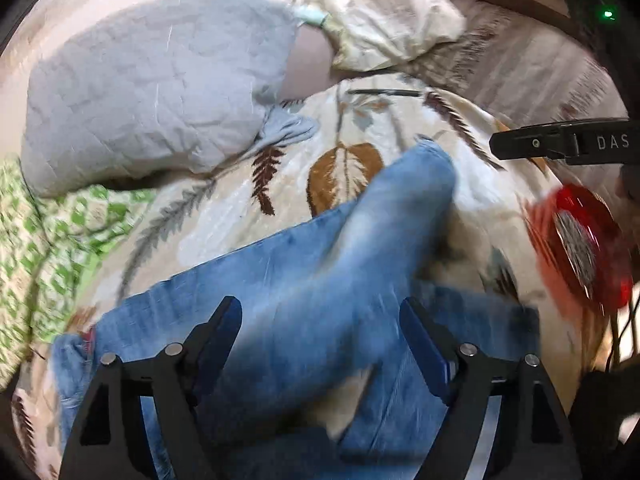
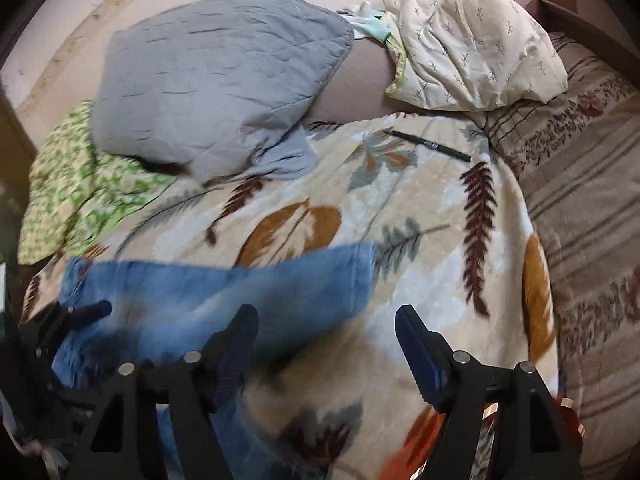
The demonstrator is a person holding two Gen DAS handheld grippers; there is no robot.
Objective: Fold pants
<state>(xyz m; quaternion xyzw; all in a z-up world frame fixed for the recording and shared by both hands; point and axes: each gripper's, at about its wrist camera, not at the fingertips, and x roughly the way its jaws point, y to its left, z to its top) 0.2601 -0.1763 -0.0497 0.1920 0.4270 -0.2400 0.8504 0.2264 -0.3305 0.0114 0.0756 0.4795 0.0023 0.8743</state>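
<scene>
Blue jeans (image 1: 320, 272) lie crumpled on a cream leaf-print blanket (image 1: 280, 168); one leg stretches up toward the middle. My left gripper (image 1: 322, 320) is open just above the jeans, holding nothing. In the right wrist view the jeans (image 2: 224, 292) lie at the lower left on the blanket (image 2: 420, 280). My right gripper (image 2: 326, 328) is open and empty above the jeans' right edge. The left gripper's fingertips (image 2: 90, 312) show at the far left over the jeans. The right gripper's body (image 1: 560, 142) shows at the right edge of the left wrist view.
A grey pillow (image 2: 216, 80) and a cream pillow (image 2: 476, 48) lie at the head of the bed. A green patterned cloth (image 2: 80, 184) lies at the left. A black pen (image 2: 428, 145) rests on the blanket. A striped sheet (image 2: 592, 208) covers the right side.
</scene>
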